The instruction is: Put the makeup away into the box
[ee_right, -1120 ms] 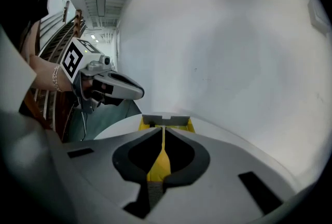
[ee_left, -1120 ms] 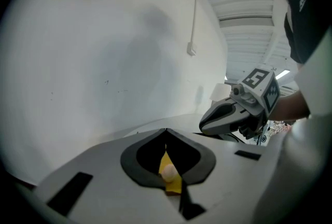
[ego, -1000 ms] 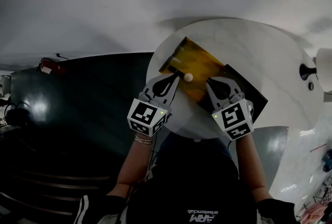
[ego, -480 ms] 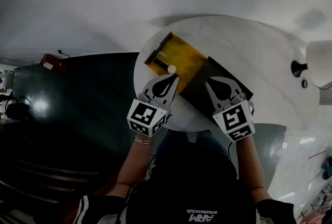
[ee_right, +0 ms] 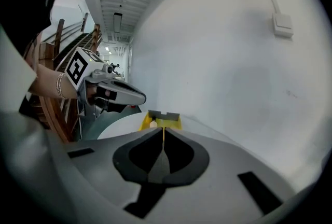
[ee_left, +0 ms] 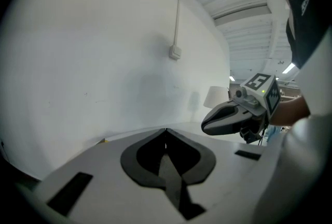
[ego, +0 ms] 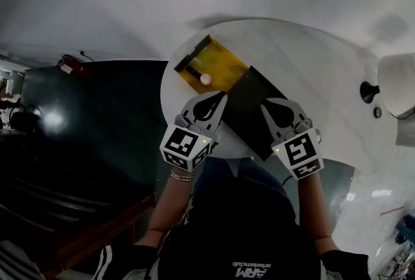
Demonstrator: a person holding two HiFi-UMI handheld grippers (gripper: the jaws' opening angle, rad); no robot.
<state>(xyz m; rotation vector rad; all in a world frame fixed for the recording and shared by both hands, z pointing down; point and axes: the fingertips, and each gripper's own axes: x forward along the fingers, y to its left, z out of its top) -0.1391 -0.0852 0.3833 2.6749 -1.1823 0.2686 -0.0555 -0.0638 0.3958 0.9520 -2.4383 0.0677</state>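
Observation:
A yellow open box [ego: 220, 59] lies on the round white table [ego: 324, 58], its far end notched. Inside it near the left end sits a small white round makeup piece [ego: 205, 78]. A flat black lid or sleeve [ego: 253, 107] adjoins the box on the near right. My left gripper [ego: 219, 97] is shut and empty at the box's near edge. My right gripper [ego: 268, 104], also shut and empty, hovers over the black piece. The right gripper view shows the yellow box [ee_right: 168, 121] and the white piece [ee_right: 153, 124] just beyond the closed right gripper [ee_right: 163, 130].
A white lamp shade [ego: 397, 84] on a dark base [ego: 369, 91] stands at the table's right. A white wall rises behind the table, with a switch plate [ee_right: 282, 25] on it. Dark floor and a red object [ego: 67, 65] lie to the left.
Both grippers have drawn back toward me and risen a little, from over the yellow box to its near side. Both stay shut. The box and black piece keep their arrangement.

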